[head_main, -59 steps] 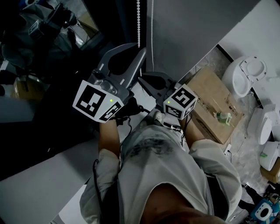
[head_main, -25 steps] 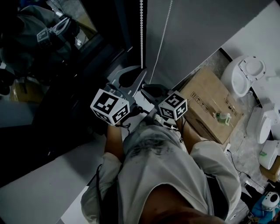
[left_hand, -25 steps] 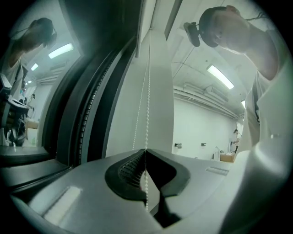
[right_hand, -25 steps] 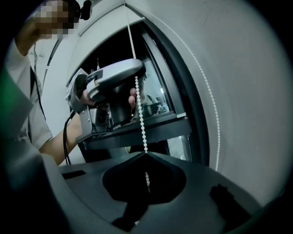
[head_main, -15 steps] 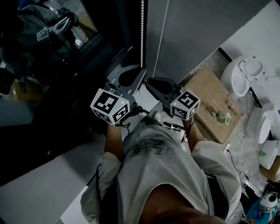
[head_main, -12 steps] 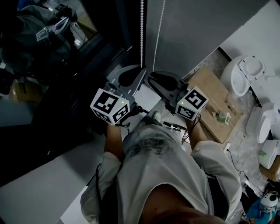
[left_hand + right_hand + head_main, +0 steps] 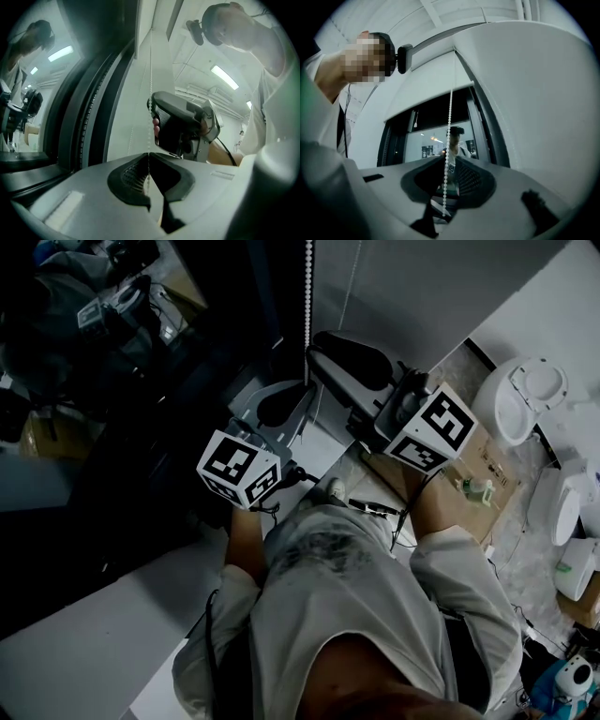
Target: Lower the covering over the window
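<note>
A: The left gripper [image 7: 149, 154] has its jaws closed on the bead chain [image 7: 150, 93], tips meeting round it. The right gripper [image 7: 447, 158] sits higher on the same strand. Its jaws are a narrow gap apart, and the beads run through that gap, seemingly not pinched

B: So what could go wrong?

A: If the left lets go before the right clamps, I'd expect the chain to swing loose and the next pull to catch nothing. A slanted close could let the beads slip through. There also seem to be two strands, and I can't tell which one lowers. A pull on the wrong one would raise the roller blind [image 7: 426, 91] instead

B: And the blind itself?

A: It's pale, flat fabric at the top of the window [image 7: 436, 136], covering only the upper part, with dark reflecting glass below. The chain of fine white beads hangs by the frame near the pale wall [image 7: 543, 93]. I'd judge most of the drop is not yet done
</note>
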Available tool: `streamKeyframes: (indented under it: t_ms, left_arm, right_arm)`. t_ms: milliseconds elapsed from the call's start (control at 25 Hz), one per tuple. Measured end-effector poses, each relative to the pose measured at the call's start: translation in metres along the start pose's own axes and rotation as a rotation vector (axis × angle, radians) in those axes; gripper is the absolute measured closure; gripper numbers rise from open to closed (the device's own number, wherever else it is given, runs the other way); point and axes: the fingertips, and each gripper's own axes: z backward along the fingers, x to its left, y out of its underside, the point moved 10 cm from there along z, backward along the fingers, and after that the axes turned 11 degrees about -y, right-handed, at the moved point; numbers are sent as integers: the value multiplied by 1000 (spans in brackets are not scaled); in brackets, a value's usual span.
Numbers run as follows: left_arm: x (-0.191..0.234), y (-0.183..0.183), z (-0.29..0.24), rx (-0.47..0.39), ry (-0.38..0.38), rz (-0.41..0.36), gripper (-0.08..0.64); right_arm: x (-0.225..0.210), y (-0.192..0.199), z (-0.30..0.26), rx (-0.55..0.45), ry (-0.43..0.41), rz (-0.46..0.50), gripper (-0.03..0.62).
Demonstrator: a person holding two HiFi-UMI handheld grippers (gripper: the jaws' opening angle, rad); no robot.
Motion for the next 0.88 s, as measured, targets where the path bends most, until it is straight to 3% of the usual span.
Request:
streamKeyframes:
  t_ms: [200,280,400,880]
  left_arm:
    - [-1,0,0,1,3,-3,543]
    - [-2,0,-1,-1,3,-1,543]
    - [-2,0,-1,-3,3,2,543]
    - [2,37,3,94,-28,27,543]
  right_arm:
    - [-2,-5,-14,0,-7,23,523]
    - [-2,-5,-15,5,3,30,569]
    - [-2,-5,-14,8,9,26,574]
    - [-4,30,-14,146,11,4,574]
